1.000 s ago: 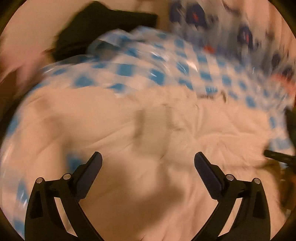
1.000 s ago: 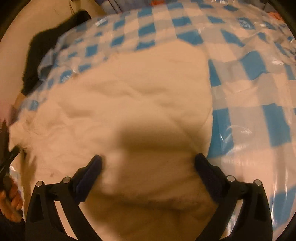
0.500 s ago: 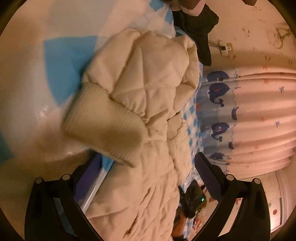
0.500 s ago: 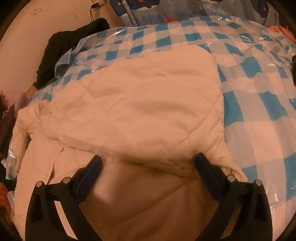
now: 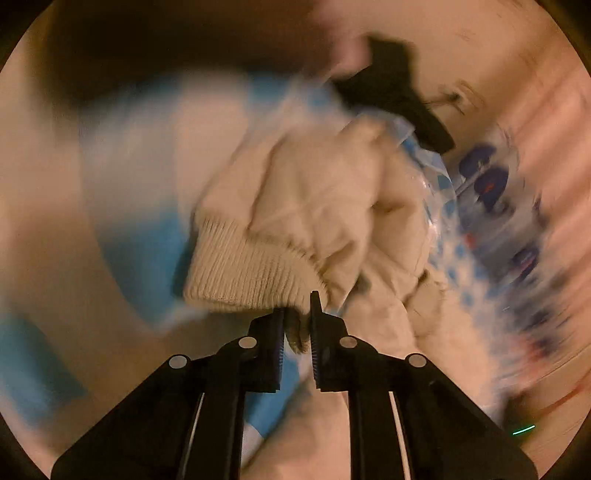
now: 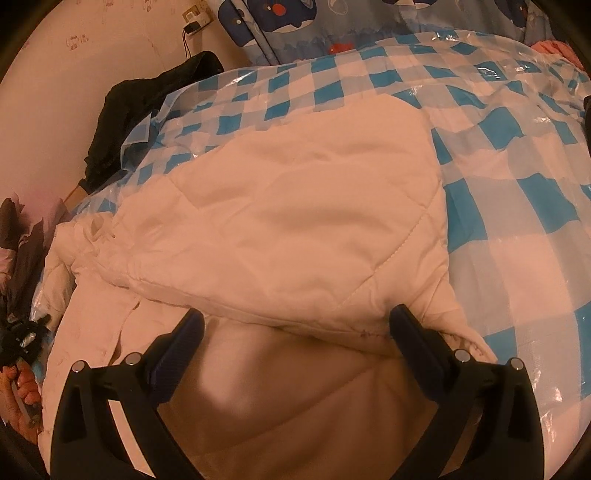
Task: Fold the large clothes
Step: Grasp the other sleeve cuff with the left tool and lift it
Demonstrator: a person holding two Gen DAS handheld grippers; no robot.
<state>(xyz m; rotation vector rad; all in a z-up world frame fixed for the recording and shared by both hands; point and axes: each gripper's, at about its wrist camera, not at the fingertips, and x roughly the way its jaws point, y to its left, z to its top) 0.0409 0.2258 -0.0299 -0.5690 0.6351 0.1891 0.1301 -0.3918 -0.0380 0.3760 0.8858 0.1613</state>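
Left gripper (image 5: pixel 297 328) pinched the jacket's (image 6: pixel 295 221) ribbed cuff (image 5: pixel 251 266).
Puffy, soft, probably light; the cuff gave firmer purchase than the jacket's slippery quilting. Right gripper (image 6: pixel 295 328) hung spread over the jacket.

I note a cream quilted jacket (image 6: pixel 295 229) with ribbed cuff (image 5: pixel 247 269), on a blue-and-white checked bed cover (image 6: pixel 517 192); a black garment (image 6: pixel 147 110) beside.

- Bed cover (image 6: pixel 517 206): blue-and-white check under clear plastic film.
- Dark garment (image 6: pixel 140 110): bunched against the wall at the bed's far-left corner.
- Curtain (image 6: pixel 295 22): blue cartoon print, behind the bed.
- Wall socket (image 6: pixel 194 18): plug and cable attached.
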